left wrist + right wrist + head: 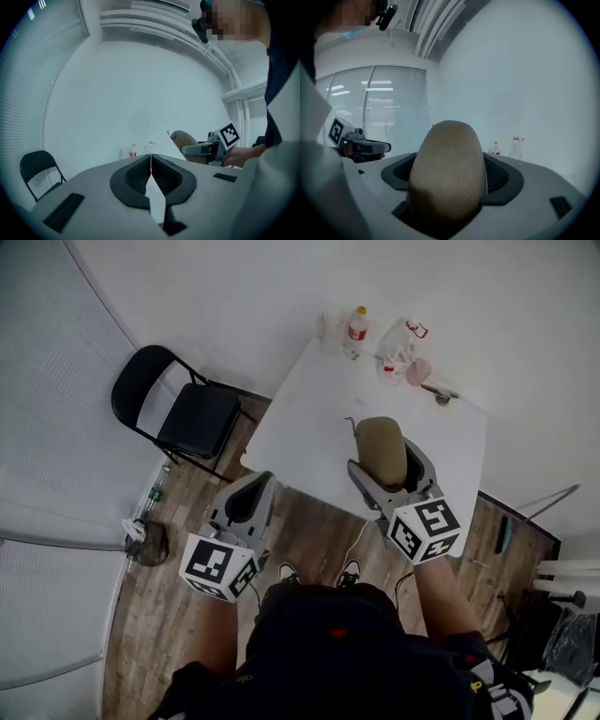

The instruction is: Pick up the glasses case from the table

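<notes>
Your right gripper (387,468) is clamped on the tan glasses case (380,442), held above the table's (309,418) near edge — your left gripper (246,499), jaws pressed together and empty, hangs off its near-left corner.

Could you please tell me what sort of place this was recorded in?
Most likely a plain office or meeting room, sparsely furnished: a small white table near bare white walls, a black folding chair beside it, slatted blinds over large windows, and a wood-look floor.
</notes>
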Demonstrator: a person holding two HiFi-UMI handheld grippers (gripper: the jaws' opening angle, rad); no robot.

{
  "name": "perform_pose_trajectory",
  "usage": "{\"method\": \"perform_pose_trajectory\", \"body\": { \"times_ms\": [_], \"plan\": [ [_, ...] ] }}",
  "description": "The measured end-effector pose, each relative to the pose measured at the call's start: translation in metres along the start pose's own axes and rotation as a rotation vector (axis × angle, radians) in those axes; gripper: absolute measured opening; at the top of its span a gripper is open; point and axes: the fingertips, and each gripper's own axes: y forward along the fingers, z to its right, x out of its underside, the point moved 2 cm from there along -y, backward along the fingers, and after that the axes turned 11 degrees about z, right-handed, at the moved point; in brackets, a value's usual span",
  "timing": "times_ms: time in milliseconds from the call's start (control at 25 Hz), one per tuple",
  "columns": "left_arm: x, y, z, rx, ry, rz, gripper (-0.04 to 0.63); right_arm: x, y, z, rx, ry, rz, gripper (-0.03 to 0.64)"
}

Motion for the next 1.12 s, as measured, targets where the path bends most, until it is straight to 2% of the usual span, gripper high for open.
{"method": "perform_pose_trajectory", "body": {
  "times_ms": [200, 320, 560, 1120],
  "plan": [
    [-0.017, 0.019, 0.025, 0.044, 0.041, 0.025, 0.023, -0.04, -0.044, 0.012, 0.006, -0.064, 0.111, 0.408],
    [-0.023, 0.027, 0.036, 0.066, 0.053, 0.036, 0.023, -0.051, -0.059, 0.02, 0.027, -0.088, 0.136, 0.408],
    [-0.031, 0.027, 0.045, 0.082, 0.065, 0.05, 0.023, -0.065, -0.069, 0.021, 0.044, -0.093, 0.158, 0.408],
    [-0.034, 0.023, 0.047, 0.077, 0.078, 0.046, 0.023, -0.066, -0.067, 0.018, 0.039, -0.098, 0.158, 0.408]
  ]
}}
